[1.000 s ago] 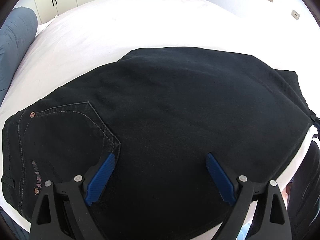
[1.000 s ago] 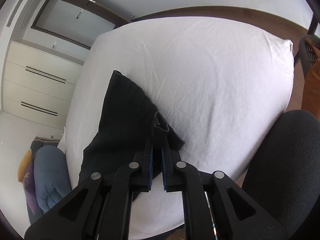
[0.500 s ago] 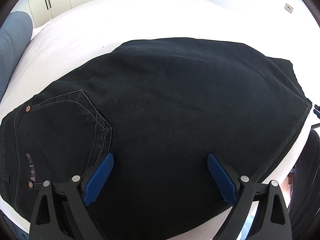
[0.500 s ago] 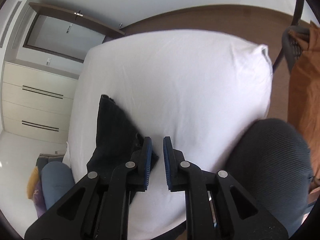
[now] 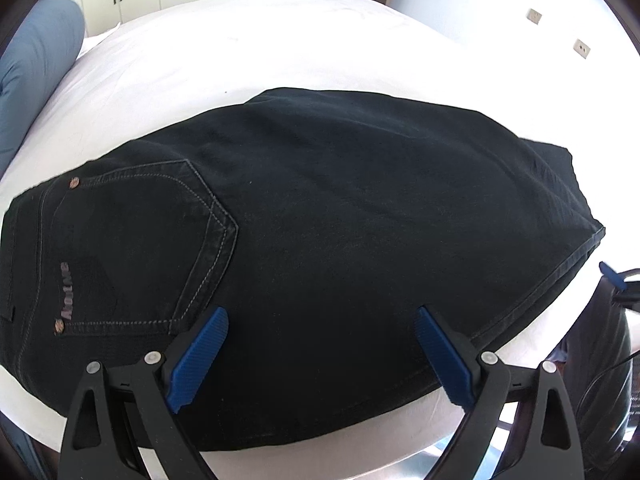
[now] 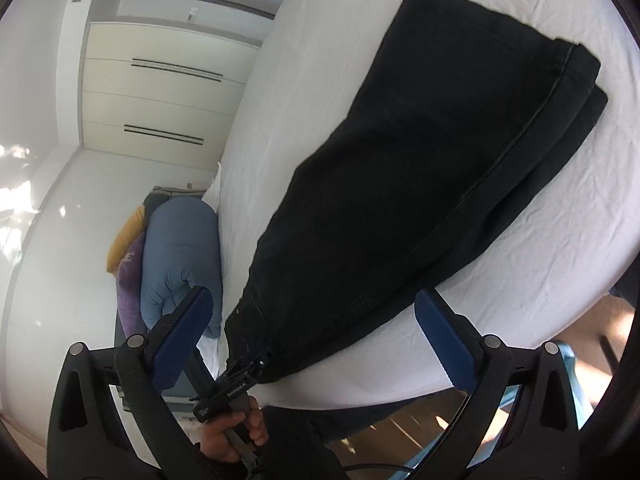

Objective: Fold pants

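White bed (image 5: 280,48), cream wardrobe (image 6: 160,80).

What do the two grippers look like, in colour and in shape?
Both look alike. The left gripper and the right gripper have black angular frames with silver round screws. Each finger ends in a blue ribbed pad. The jaws stand wide apart on both.

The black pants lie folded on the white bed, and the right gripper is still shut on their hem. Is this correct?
Not quite. The pants do lie folded on the white bed, but the right gripper is open and holds nothing, as the right wrist view shows.
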A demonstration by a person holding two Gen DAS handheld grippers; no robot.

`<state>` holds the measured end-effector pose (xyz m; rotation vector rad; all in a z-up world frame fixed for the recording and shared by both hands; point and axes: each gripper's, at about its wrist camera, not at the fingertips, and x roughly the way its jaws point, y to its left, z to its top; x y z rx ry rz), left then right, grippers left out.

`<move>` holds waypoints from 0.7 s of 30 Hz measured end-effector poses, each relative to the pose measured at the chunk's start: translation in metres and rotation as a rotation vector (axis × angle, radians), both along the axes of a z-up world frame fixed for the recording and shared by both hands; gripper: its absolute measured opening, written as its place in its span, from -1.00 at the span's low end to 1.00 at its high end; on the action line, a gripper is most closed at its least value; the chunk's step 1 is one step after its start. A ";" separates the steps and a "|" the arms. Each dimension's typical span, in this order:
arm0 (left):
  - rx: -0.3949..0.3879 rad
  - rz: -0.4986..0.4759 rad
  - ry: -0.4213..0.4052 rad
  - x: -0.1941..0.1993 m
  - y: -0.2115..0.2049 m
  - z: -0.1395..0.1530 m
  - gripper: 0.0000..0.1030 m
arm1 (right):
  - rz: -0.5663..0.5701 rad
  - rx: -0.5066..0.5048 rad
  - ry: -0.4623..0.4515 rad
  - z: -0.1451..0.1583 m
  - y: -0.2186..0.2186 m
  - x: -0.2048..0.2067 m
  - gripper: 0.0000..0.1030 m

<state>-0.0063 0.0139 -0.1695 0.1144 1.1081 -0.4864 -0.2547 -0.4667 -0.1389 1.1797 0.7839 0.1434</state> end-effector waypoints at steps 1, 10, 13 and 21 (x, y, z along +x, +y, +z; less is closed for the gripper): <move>-0.007 0.008 0.002 0.001 0.003 0.001 0.87 | -0.001 0.028 0.008 -0.005 0.004 0.002 0.85; -0.013 0.007 -0.002 0.007 -0.011 0.011 0.87 | 0.121 0.065 0.067 -0.018 0.053 0.034 0.20; -0.016 0.004 0.000 0.006 -0.005 0.012 0.87 | 0.120 0.092 0.091 -0.026 0.059 0.039 0.20; -0.016 0.007 0.003 0.006 -0.002 0.013 0.87 | 0.122 0.158 0.157 -0.048 0.073 0.045 0.20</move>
